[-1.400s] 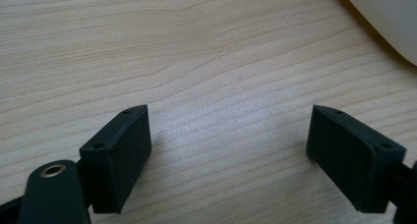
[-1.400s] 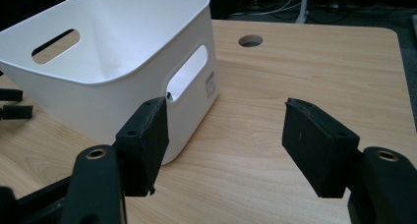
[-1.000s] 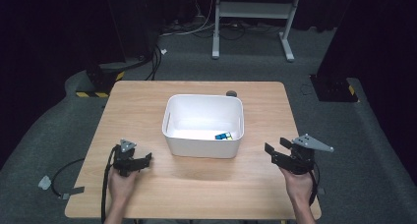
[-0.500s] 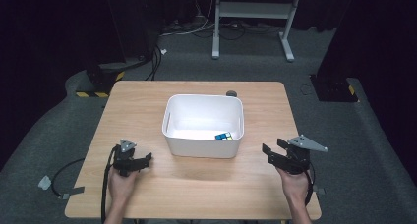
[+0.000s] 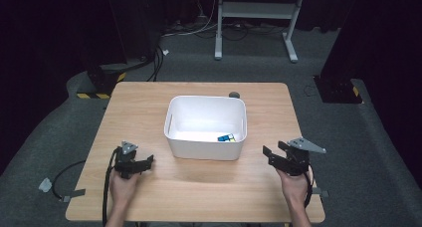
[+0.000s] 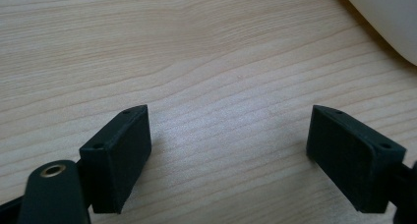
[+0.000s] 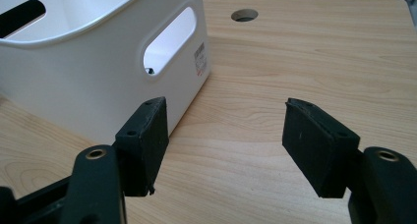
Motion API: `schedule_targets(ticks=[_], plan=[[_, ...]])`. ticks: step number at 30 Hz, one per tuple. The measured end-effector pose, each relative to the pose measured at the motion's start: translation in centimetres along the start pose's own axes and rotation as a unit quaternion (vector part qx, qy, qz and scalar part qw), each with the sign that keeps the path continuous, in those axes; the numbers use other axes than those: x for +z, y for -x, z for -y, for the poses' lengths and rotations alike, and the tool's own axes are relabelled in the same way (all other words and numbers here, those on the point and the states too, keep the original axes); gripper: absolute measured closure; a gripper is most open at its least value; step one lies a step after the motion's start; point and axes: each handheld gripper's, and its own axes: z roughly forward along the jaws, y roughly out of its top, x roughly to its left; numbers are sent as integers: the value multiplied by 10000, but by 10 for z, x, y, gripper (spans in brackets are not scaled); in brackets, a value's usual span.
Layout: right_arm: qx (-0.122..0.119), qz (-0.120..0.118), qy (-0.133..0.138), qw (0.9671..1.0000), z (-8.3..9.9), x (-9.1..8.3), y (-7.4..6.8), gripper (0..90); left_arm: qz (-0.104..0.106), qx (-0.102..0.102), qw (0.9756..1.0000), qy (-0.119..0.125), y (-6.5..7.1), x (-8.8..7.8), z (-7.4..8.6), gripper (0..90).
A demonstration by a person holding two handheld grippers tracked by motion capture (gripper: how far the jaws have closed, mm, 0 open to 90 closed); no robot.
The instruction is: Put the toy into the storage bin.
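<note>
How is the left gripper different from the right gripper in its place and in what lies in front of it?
The left gripper sits near the white bin's front left corner; the right gripper sits off its right side. The left gripper faces bare table, while the right gripper faces the bin's wall with the handle hole. Both hold nothing, with a clear gap between the jaws.

2 black claws (image 5: 141, 162), grey 3-cornered plates, trailing black cables
</note>
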Motion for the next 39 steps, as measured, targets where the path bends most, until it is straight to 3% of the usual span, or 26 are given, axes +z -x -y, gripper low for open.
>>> schedule_targets(ticks=[13, 39], plan=[[-8, 111, -77, 9999, 9, 10, -1, 344, -1, 4, 10000, 0, 0, 0, 0, 171], [83, 285, -439, 9986, 27, 27, 12, 347, -1, 3, 10000, -1, 0, 0, 0, 171]])
